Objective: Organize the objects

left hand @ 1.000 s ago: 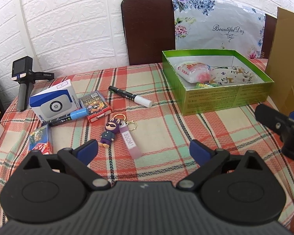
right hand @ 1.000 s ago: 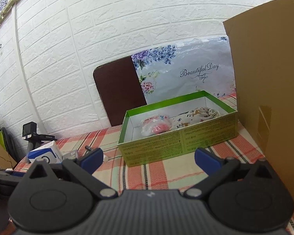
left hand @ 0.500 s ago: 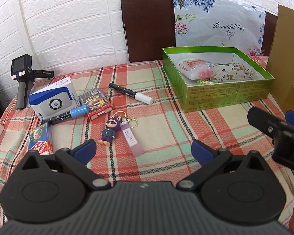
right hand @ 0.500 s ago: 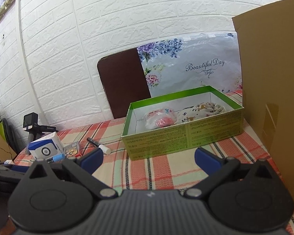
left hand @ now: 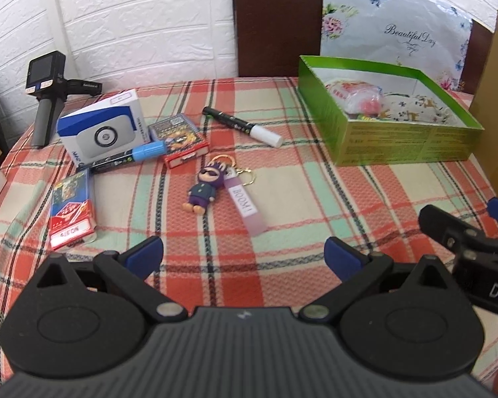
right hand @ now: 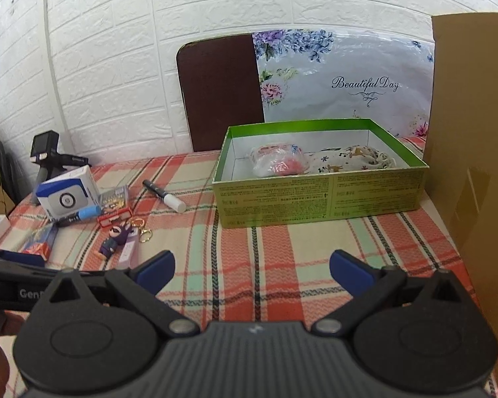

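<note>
- Part-way through a tidy-up: the green box (left hand: 405, 146) on the checked surface (left hand: 315, 232) already holds a clear-wrapped pink-and-white packet (left hand: 355, 96) and a patterned cloth item (left hand: 415, 112), with a small bright wrapper tucked against the near wall (too small to identify).
- Most of the job looks still to do. Loose on the cloth to the box's left lie a black marker with a white cap (left hand: 242, 126), a purple figure keychain (left hand: 204, 189) with its "BOOM!" strap (left hand: 245, 204), a blue-capped marker (left hand: 129, 157), a card pack (left hand: 179, 139), a second pack in red and blue (left hand: 71, 210) and a white-and-blue carton (left hand: 101, 134).
- The left gripper (left hand: 244, 253) hovers over the near edge of the surface, jaws spread wide and holding nothing; the keychain lies just ahead of them and is, by appearance, the likeliest next pick.
- The right gripper (right hand: 252, 267) also hangs empty with jaws apart, pointed toward the box's front wall (right hand: 318, 195), near it but not touching.
- A small camera on a grip (left hand: 46, 99) stands at the far left corner, well apart from the box (probably not part of the sorting).
- A brown cardboard panel (right hand: 474, 165) stands just beside the box's right end.
</note>
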### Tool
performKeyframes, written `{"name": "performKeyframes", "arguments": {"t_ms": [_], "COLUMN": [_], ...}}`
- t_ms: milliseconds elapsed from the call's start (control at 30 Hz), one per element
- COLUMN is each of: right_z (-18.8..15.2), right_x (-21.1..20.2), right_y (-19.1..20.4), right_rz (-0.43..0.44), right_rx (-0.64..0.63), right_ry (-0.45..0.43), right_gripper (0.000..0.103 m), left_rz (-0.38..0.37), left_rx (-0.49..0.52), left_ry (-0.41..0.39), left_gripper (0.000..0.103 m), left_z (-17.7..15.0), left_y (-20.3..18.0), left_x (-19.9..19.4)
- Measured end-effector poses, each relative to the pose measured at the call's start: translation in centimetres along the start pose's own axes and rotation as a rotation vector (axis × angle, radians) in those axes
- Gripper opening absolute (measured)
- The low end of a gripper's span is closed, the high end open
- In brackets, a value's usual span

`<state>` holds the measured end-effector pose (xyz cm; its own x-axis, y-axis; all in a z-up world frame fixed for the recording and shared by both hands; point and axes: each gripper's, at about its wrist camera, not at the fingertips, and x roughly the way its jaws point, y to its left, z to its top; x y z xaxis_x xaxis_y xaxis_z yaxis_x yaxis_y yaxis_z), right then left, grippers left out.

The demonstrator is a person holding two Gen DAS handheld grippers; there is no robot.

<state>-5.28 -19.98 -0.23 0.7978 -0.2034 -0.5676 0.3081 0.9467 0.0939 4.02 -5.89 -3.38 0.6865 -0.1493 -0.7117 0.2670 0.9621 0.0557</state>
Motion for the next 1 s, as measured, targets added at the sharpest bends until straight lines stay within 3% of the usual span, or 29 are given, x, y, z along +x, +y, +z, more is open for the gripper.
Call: {"name": "performKeyframes", "arguments": {"t_ms": [333,1000], "right_z": [0.0,-1.0], "right_x": [0.6,1.4], "right_y": [-0.3,0.5], "right_rz": [-0.014,-0.022], "right_rx": [0.032,0.009], "right_ry": [0.042,0.068], "right_gripper": [0.103,0.103], "left_rz": [0.017,0.007], "left_rx": [0.001,-0.025], "left_ry": [0.038,0.023], "left_gripper": [0.103,0.103], "left_z": [-0.9,-1.5], "left_y": [0.6,1.8], "left_x": [0.8,0.7]}}
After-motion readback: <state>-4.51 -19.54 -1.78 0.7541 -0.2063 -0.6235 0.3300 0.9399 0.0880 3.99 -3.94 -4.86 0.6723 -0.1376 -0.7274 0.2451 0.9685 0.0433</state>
